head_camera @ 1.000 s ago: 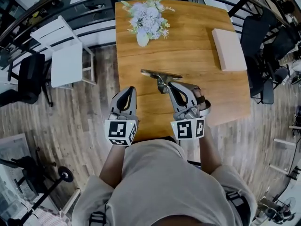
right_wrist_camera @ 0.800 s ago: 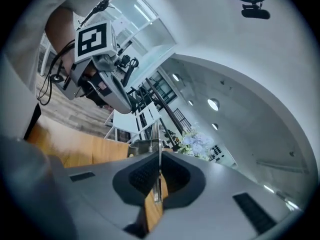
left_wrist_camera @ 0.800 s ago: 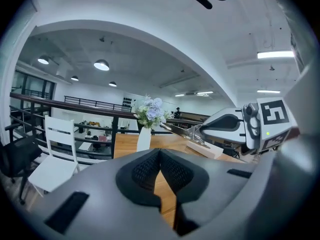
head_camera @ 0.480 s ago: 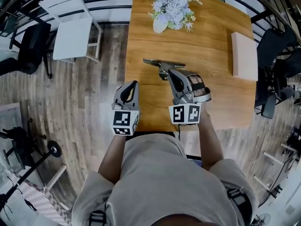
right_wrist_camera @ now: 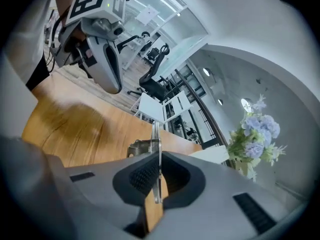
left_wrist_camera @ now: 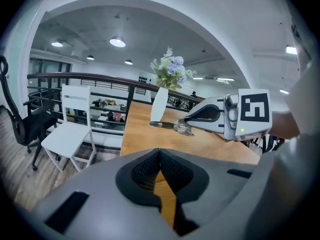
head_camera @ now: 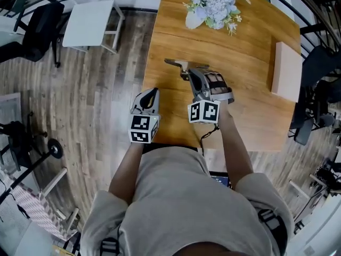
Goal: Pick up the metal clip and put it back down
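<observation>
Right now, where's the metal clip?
Head view: the metal clip is clamped in the right gripper over the wooden table, toward its left side, with the flower vase beyond it.

Seen from above, two bare forearms reach forward from the torso, each hand holding a gripper. The right gripper is extended ahead of the left gripper and off to its right. Its jaws are pressed together on a thin metal clip that sticks out past the tips. The left gripper points forward, jaws closed with nothing between them. Marker cubes sit at each gripper's rear.
</observation>
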Action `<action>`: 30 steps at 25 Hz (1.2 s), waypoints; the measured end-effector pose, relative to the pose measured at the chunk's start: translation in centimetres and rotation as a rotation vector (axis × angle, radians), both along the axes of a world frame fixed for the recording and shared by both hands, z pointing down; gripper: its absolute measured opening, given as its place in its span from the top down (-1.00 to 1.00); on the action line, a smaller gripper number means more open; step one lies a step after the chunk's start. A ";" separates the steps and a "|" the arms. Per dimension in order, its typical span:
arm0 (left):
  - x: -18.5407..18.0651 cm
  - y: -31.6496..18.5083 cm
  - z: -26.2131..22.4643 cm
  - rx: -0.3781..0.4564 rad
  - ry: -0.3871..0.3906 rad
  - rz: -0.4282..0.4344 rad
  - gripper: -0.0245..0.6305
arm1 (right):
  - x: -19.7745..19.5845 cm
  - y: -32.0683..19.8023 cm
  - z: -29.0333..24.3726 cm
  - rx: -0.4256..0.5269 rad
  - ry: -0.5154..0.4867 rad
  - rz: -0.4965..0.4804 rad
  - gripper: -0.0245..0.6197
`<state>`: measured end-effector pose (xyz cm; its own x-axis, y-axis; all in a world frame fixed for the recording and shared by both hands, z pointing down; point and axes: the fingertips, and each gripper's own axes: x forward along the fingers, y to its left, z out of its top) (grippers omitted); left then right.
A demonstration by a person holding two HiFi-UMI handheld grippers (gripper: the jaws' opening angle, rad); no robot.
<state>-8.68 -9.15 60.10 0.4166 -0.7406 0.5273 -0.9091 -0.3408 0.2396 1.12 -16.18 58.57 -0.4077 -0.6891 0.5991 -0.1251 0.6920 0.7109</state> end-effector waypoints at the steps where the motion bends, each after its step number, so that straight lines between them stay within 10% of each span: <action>1: -0.3 0.2 0.5 -0.015 -0.006 -0.010 0.85 | -0.2 -0.1 0.7 -0.010 0.004 -0.006 0.83; 30: 0.3 0.9 4.1 -0.142 0.013 0.044 0.85 | 0.4 1.7 9.8 -0.088 0.193 0.032 0.82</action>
<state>-8.37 -8.25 64.16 0.4545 -0.6397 0.6199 -0.8906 -0.3418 0.3002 1.53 -14.47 68.37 -0.2579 -0.6418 0.7222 -0.0154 0.7501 0.6612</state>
